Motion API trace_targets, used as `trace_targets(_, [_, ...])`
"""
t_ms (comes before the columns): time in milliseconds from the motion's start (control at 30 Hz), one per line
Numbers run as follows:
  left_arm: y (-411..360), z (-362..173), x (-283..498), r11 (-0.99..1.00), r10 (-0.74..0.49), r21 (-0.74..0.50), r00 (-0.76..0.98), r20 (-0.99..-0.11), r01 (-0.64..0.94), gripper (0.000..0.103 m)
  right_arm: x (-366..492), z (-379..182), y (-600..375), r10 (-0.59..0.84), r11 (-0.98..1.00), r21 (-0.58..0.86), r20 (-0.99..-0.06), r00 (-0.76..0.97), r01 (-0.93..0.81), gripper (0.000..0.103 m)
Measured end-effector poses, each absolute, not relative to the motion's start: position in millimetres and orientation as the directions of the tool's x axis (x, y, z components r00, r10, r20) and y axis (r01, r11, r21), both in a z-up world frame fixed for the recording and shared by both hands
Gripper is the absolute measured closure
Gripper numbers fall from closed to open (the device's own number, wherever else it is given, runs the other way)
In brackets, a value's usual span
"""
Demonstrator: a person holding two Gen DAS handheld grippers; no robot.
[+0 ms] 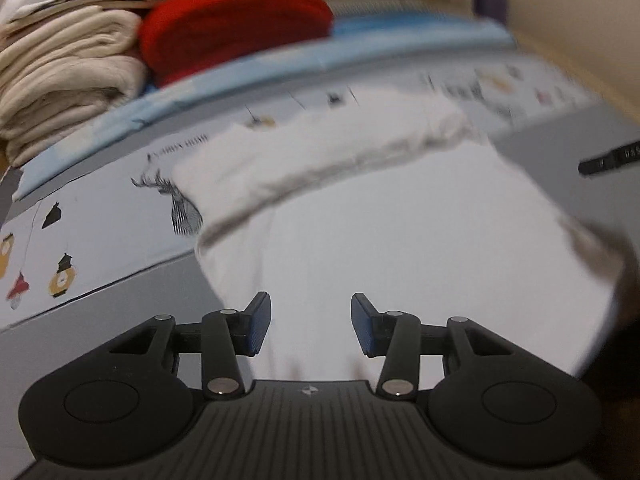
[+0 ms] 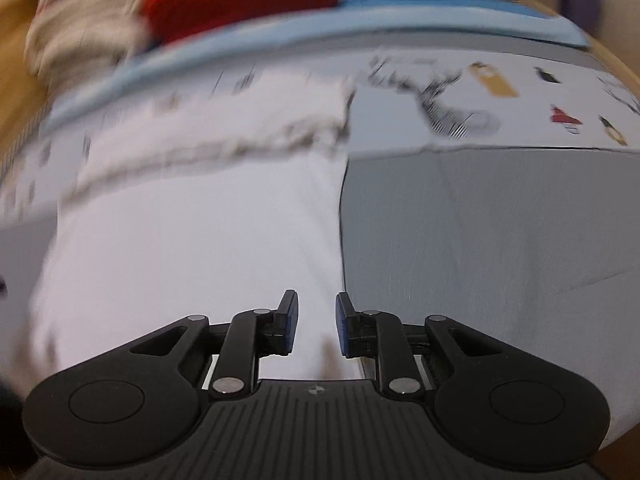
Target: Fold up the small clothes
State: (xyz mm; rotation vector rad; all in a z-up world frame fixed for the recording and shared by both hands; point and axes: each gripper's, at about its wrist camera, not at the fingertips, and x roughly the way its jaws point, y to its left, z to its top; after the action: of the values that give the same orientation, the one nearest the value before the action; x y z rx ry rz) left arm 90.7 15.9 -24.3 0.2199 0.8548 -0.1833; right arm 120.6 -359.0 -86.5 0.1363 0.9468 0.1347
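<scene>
A white garment (image 1: 380, 220) lies flat on the grey table, with a thicker ribbed band along its far edge. My left gripper (image 1: 311, 326) is open and empty, just above the garment's near part. In the right wrist view the same white garment (image 2: 200, 232) fills the left half, and its right edge runs down the middle. My right gripper (image 2: 317, 324) is open with a narrow gap and empty, over that right edge. Both views are motion-blurred.
A patterned white sheet (image 1: 100, 232) and a light blue mat (image 1: 240, 68) lie beyond the garment. Folded beige cloths (image 1: 64, 80) and a red cloth (image 1: 236, 20) are stacked at the far left. Grey table surface (image 2: 480, 240) lies to the right. A black object (image 1: 608, 162) pokes in from the right.
</scene>
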Motion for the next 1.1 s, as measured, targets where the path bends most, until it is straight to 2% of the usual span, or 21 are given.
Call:
trace_targets(33, [11.5,-27.3,98.2,0.964,-0.043,0.134,0.634,-0.772,0.23,0.084,125.1,-84.6,-361.1,0.18,0.978,0.206,-0.781,0.598,-0.026,0.082])
trace_targets(67, [5.0,-26.0,105.1,0.962,-0.011,0.167,0.638,-0.77,0.218,0.098,131.3,-81.0,-363.1,0.188,0.971,0.239,-0.759,0.623,-0.003,0.083])
trace_targets(100, [0.3,-21.3,108.6,0.959,-0.013,0.178,0.665,-0.747,0.219,0.103,137.8,-81.2,-362.0,0.193,0.965,0.263,-0.74,0.644,0.013,0.091])
trace_targets(167, [-7.2,-2.3,116.1,0.954,-0.084,0.151,0.717,-0.692,0.257,0.103,149.1,-76.6,-360.6,0.194,0.956,0.291,-0.706,0.681,0.029,0.099])
trace_targets(233, [-20.5,21.1,137.4,0.951,-0.118,0.137,0.737,-0.665,0.277,0.103,163.4,-68.3,-362.9,0.194,0.946,0.323,-0.662,0.724,0.041,0.099])
trace_targets(333, [-35.7,48.1,180.7,0.955,-0.169,0.083,0.753,-0.636,0.284,0.102,195.6,-69.2,-364.5,0.166,0.925,0.364,-0.64,0.75,0.106,0.095])
trace_targets(400, [-43.8,55.0,204.8,0.961,-0.183,0.06,0.783,-0.594,0.27,0.102,218.4,-79.9,-368.2,0.209,0.89,0.436,-0.655,0.726,0.137,0.095])
trace_targets(500, [-52.7,35.7,219.1,0.964,-0.165,0.086,0.825,-0.541,0.25,0.102,246.2,-98.7,-368.8,0.227,0.843,0.496,-0.678,0.7,0.208,0.083])
trace_targets(533, [-55.8,23.8,224.6,0.965,-0.156,0.087,0.804,-0.573,0.249,0.102,254.5,-104.3,-369.8,0.23,0.826,0.512,-0.686,0.69,0.234,0.079])
trace_targets(567, [-61.7,12.6,232.9,0.967,-0.129,0.091,0.766,-0.63,0.238,0.102,263.6,-111.1,-371.4,0.235,0.804,0.533,-0.692,0.682,0.263,0.078])
trace_targets(600, [-65.5,7.0,238.2,0.968,-0.14,0.071,0.752,-0.644,0.241,0.102,270.3,-117.5,-371.4,0.238,0.784,0.55,-0.694,0.68,0.287,0.078])
trace_targets(767, [-79.5,-0.3,260.7,0.955,-0.242,-0.017,0.749,-0.616,0.295,0.102,308.0,-148.7,-379.4,0.183,0.707,0.563,-0.73,0.658,0.428,0.068])
trace_targets(900, [-83.4,-11.5,277.2,0.941,-0.304,-0.079,0.719,-0.624,0.33,0.101,327.2,-171.1,-384.5,0.185,0.638,0.579,-0.755,0.629,0.507,0.066])
trace_targets(933, [-86.0,-13.4,281.1,0.935,-0.32,-0.084,0.713,-0.624,0.346,0.1,331.0,-175.1,-382.6,0.196,0.634,0.584,-0.756,0.624,0.508,0.067])
trace_targets(967, [-88.2,-14.4,284.4,0.93,-0.331,-0.086,0.711,-0.621,0.358,0.099,334.1,-178.0,-380.1,0.191,0.639,0.576,-0.761,0.62,0.51,0.083])
trace_targets(1000, [-89.4,-18.1,286.9,0.926,-0.341,-0.092,0.708,-0.618,0.366,0.095,334.6,-177.8,-376.6,0.162,0.65,0.56,-0.762,0.627,0.513,0.093])
trace_targets(1033, [-91.1,-19.8,289.7,0.922,-0.353,-0.104,0.704,-0.617,0.372,0.089,334.3,-174.9,-372.8,0.133,0.663,0.547,-0.758,0.639,0.511,0.098])
trace_targets(1067, [-92.0,-21.1,292.4,0.918,-0.369,-0.122,0.699,-0.612,0.378,0.086,332.9,-168.0,-367.2,0.114,0.678,0.544,-0.742,0.661,0.494,0.099])
trace_targets(1100, [-92.5,-22.0,294.7,0.913,-0.386,-0.139,0.696,-0.605,0.385,0.077,331.1,-158.1,-358.8,0.111,0.698,0.552,-0.713,0.693,0.456,0.099])
